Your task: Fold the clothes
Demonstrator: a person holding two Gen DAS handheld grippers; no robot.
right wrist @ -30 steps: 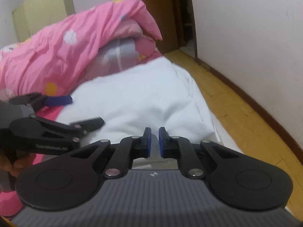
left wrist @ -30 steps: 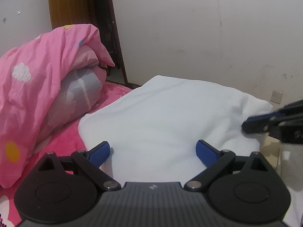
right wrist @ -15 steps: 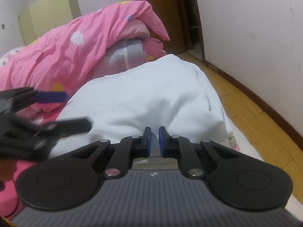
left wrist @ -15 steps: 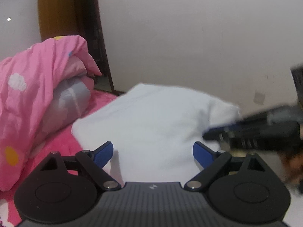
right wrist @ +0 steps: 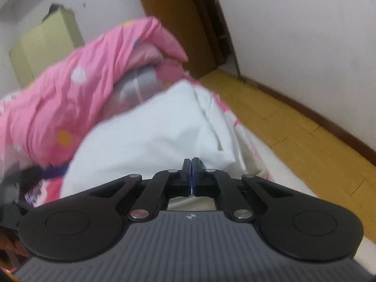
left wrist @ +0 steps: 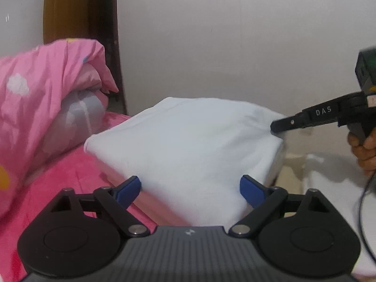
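A folded white garment lies on the pink bed sheet. My left gripper is open, its blue pads either side of the garment's near edge, the cloth lying between them. My right gripper is shut, its tips at the garment's right-hand corner. From the left wrist view the right gripper comes in from the right, held by a hand, and pinches that corner, which looks drawn up. The left gripper is only a dark blur in the right wrist view.
A bunched pink quilt with a grey pillow fills the left of the bed. A white wall and a wooden door stand behind. Yellow wooden floor runs along the bed's right side.
The right gripper's small gap has closed and its tip now sits on the garment's right corner. Both cameras have shifted; the garment looks raised at that corner.
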